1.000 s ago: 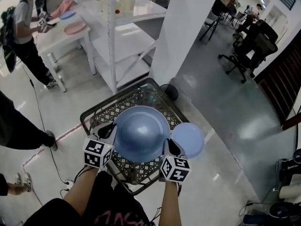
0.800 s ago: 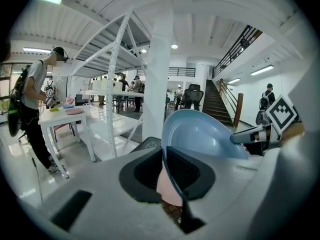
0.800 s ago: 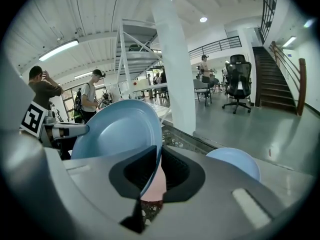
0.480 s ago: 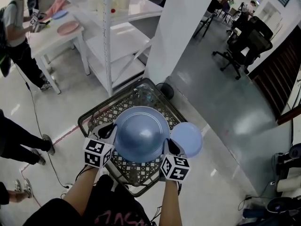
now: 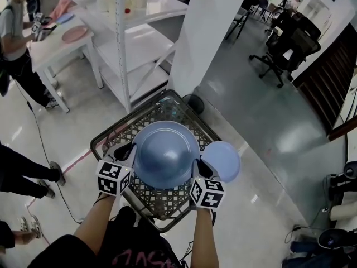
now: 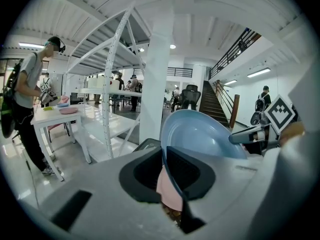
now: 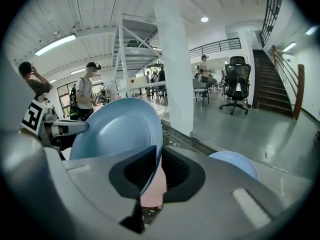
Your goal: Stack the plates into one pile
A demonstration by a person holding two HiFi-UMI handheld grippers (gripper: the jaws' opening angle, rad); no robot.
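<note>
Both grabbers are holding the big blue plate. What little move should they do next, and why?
Probably slide the big blue plate a little to the right, over the small light blue plate. The left gripper and right gripper each pinch one edge of it, and the small plate lies alone beside it on the table, so no pile yet.

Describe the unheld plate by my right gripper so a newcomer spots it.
Find the lattice table beside the white pillar. At its right edge lies a pale blue plate. It is smaller and paler than the big blue plate held between the left gripper and the right gripper.
</note>
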